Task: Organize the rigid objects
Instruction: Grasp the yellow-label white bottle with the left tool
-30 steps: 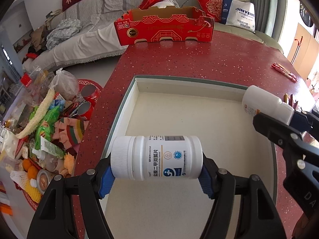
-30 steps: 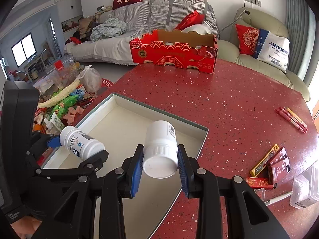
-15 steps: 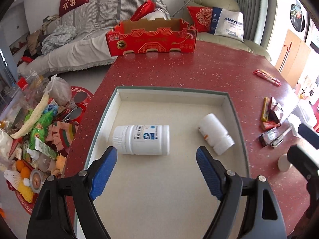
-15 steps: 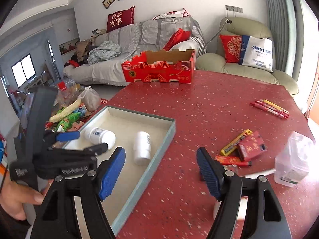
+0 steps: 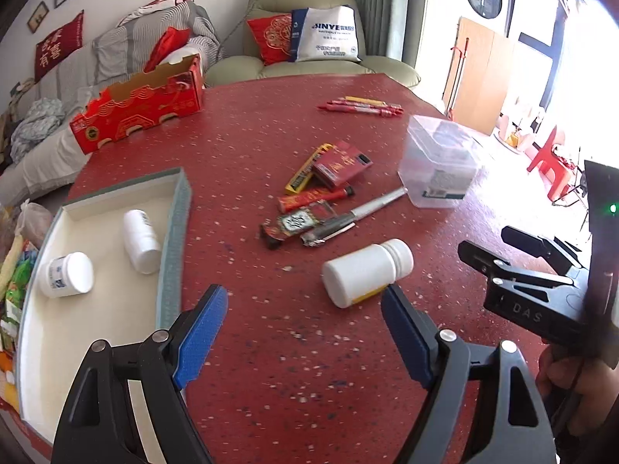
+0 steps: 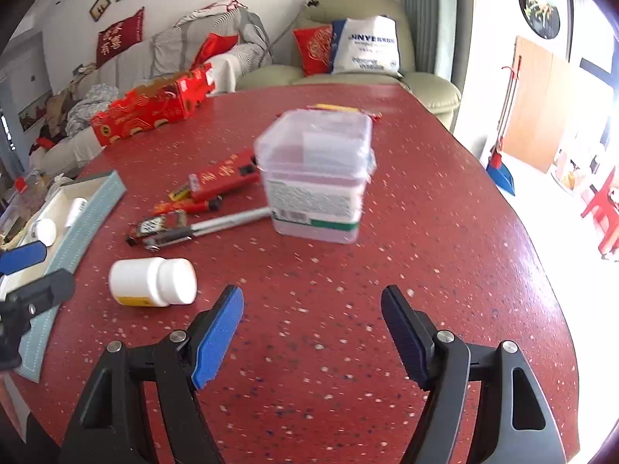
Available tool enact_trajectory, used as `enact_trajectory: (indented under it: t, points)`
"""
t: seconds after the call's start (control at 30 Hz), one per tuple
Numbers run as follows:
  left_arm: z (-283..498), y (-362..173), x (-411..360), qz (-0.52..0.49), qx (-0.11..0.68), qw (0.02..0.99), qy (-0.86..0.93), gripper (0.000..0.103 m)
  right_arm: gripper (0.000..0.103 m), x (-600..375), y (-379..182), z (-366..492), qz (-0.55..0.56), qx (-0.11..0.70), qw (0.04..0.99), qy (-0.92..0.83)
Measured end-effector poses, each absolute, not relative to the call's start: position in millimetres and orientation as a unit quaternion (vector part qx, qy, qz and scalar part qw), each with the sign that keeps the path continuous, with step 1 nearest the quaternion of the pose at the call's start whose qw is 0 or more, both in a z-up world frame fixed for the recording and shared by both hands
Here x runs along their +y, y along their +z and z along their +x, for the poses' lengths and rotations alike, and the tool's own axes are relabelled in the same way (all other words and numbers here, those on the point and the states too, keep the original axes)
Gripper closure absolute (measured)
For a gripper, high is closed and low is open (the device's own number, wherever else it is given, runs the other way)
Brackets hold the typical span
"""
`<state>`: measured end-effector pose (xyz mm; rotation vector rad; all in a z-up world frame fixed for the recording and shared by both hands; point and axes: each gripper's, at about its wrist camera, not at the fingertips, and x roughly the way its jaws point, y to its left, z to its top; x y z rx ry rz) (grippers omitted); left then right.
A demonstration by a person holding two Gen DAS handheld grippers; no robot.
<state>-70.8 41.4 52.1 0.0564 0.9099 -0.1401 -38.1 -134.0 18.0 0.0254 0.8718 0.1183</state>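
Progress: two white plastic bottles point(image 5: 141, 240) lie in your shallow cream tray point(image 5: 176, 208); third white bottle point(image 5: 367, 272), clear lidded tub point(image 6: 317, 172) remain on the red table point(image 5: 309, 367), left gripper point(image 5: 303, 326) and right gripper point(image 6: 311, 332) both wide, empty.

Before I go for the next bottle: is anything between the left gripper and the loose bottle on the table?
Nothing visible. The bottle lies on its side on bare table just ahead of the open left gripper, near its right finger. The packets and pens lie beyond it.
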Motion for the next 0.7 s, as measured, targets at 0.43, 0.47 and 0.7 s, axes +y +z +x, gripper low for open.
enact_trajectory:
  t: [0.43, 0.47, 0.7]
  points:
    - [-50, 24, 3, 0.008, 0.466, 0.884, -0.036, 0.019, 0.028, -155, 9, -35, 0.058, 0.429, 0.899, 0.071]
    - [-47, 23, 2, 0.005, 0.469, 0.883, -0.033, 0.019, 0.028, -155, 9, -35, 0.057, 0.429, 0.899, 0.071]
    - [-32, 18, 9, -0.030, 0.476, 0.879, -0.015, 0.019, 0.026, -156, 9, -35, 0.059, 0.429, 0.899, 0.069]
